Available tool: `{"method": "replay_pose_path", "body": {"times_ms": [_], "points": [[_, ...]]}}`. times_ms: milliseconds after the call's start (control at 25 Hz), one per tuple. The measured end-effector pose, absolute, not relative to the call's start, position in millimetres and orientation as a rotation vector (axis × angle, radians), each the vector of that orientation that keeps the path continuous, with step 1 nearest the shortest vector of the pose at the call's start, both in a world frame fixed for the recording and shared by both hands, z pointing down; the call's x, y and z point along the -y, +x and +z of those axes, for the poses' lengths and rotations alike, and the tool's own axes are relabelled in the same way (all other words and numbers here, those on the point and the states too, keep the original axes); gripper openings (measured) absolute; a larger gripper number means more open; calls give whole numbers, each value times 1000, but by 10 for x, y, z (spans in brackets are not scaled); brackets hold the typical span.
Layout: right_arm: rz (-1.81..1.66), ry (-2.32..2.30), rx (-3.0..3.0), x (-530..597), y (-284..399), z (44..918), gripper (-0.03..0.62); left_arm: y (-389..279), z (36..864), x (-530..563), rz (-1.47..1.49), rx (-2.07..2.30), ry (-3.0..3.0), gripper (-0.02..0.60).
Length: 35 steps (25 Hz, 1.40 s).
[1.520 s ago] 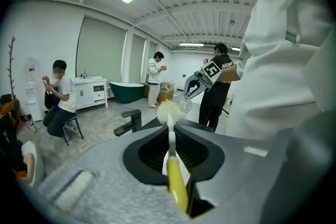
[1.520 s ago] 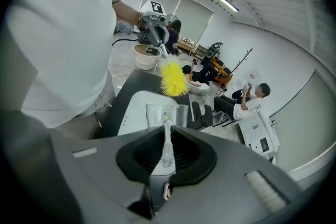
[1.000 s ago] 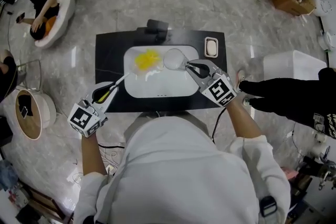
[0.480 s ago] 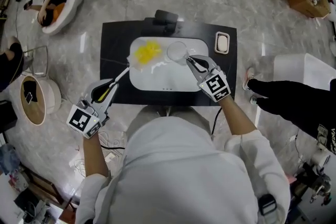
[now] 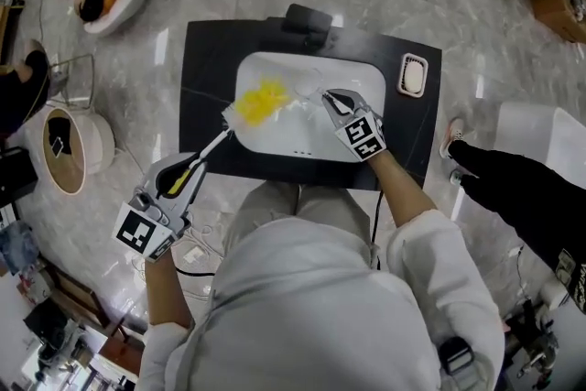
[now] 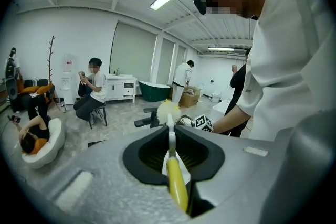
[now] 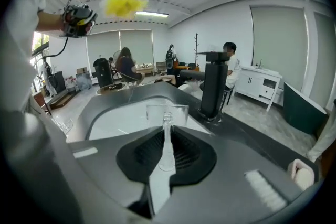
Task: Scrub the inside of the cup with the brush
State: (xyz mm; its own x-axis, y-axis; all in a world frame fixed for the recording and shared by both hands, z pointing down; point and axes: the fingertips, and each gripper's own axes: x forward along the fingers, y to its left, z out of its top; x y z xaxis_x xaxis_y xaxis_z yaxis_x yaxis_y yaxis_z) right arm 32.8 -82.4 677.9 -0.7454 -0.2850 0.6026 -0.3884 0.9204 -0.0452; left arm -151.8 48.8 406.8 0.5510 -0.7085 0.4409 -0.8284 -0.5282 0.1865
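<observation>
Head view: your left hand-held gripper (image 5: 194, 165) is clamped on the brush (image 5: 259, 101) handle, with the yellow bristles over the white basin (image 5: 302, 142) set in the desk. Your right hand-held gripper (image 5: 331, 99) is closed on the handle of the clear cup (image 7: 167, 112), low over the basin. Scrubbing appears not yet begun. Next, steer the bristles into the cup's mouth. Right gripper view shows the cup apparently upright and well apart from the bristles, whereas the head view barely resolves the glass.
</observation>
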Motion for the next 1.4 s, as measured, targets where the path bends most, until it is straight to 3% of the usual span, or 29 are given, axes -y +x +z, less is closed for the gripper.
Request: {"method": "replay_pose_path", "body": {"times_ms": [480,1400], "points": [[205,363,2353,875,8,7969,26,-1613,4378,-716,522,1258,2280,48],[182,399,2395,821,-1,8241,29,-1601,4673,-611,524,1197,2225,48]]}}
